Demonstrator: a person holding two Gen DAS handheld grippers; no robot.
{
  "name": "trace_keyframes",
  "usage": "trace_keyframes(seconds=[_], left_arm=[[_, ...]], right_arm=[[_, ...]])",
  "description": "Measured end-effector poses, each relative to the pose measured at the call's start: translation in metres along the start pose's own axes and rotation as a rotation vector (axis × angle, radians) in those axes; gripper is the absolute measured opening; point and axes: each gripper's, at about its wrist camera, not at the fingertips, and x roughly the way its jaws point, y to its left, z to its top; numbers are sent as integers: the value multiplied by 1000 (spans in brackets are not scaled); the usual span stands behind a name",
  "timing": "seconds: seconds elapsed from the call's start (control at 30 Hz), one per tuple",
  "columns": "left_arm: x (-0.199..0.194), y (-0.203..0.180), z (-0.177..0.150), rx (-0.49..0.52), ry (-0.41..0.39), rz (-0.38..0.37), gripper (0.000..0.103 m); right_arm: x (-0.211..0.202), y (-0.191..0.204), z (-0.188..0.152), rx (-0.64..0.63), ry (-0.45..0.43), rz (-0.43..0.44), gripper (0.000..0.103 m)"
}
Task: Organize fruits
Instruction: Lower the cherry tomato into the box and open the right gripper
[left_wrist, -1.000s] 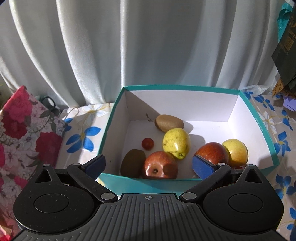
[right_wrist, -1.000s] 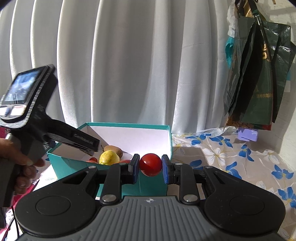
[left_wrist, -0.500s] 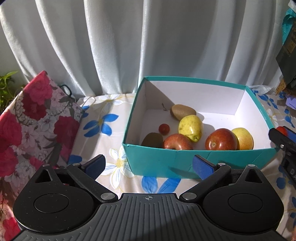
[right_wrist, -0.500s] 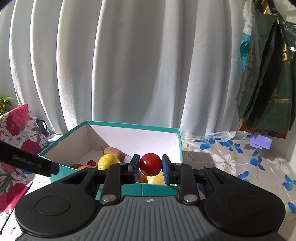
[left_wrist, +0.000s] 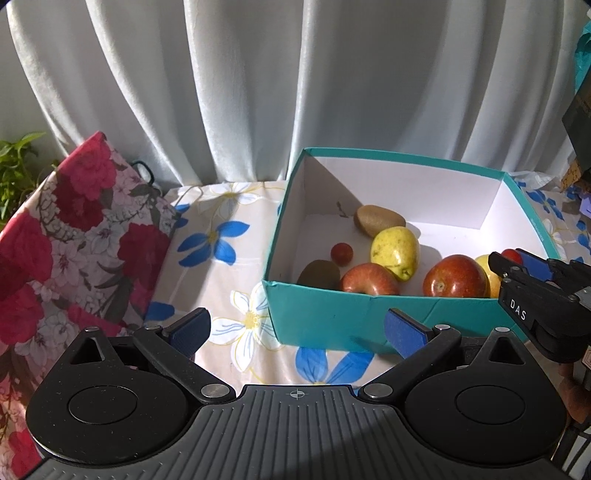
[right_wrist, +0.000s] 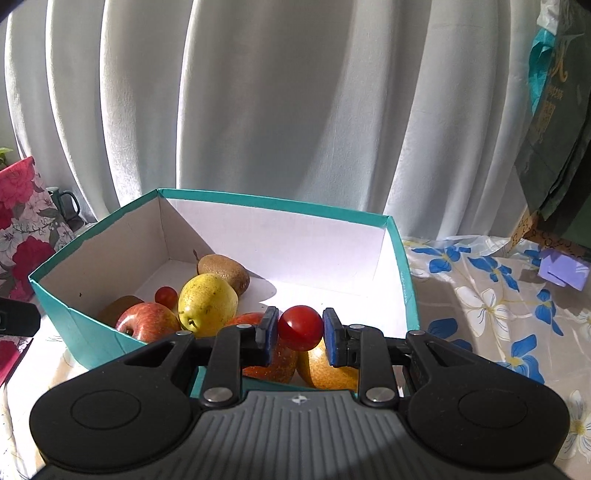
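My right gripper (right_wrist: 300, 330) is shut on a red cherry tomato (right_wrist: 300, 328), held over the near right part of the teal box (right_wrist: 284, 204). Below it lie a red apple (right_wrist: 271, 360) and a yellow fruit (right_wrist: 325, 369). The box also holds a yellow pear (right_wrist: 207, 300), a kiwi (right_wrist: 223, 271), another apple (right_wrist: 147, 325), a second kiwi (right_wrist: 118, 306) and a small tomato (right_wrist: 165, 295). My left gripper (left_wrist: 295, 328) stands open and empty in front of the box (left_wrist: 332, 317). The right gripper (left_wrist: 524, 264) shows at that view's right edge over the box corner.
A flowered red bag (left_wrist: 74, 236) leans at the left on the blue-flowered tablecloth (left_wrist: 221, 236). White curtains hang behind. A dark green bag (right_wrist: 554, 129) hangs at the right, with a small purple block (right_wrist: 563, 272) on the cloth below it.
My right gripper has carried the tomato forward and down, from in front of the box to over its near right part. My left gripper pulled back and leftward out of the box.
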Motion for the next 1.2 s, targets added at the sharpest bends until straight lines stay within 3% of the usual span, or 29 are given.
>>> trace_keyframes(seconds=[0.57, 0.87, 1.1, 1.2], left_arm=[[8, -10, -2, 42, 43, -23, 102], [8, -12, -4, 52, 62, -33, 102], [7, -13, -6, 60, 77, -49, 102], [7, -14, -8, 73, 89, -63, 102]], right_arm=[[30, -3, 4, 9, 57, 16, 25], [32, -5, 3, 5, 40, 24, 29], [32, 2, 3, 7, -6, 102, 72], [34, 4, 2, 20, -15, 121, 80]])
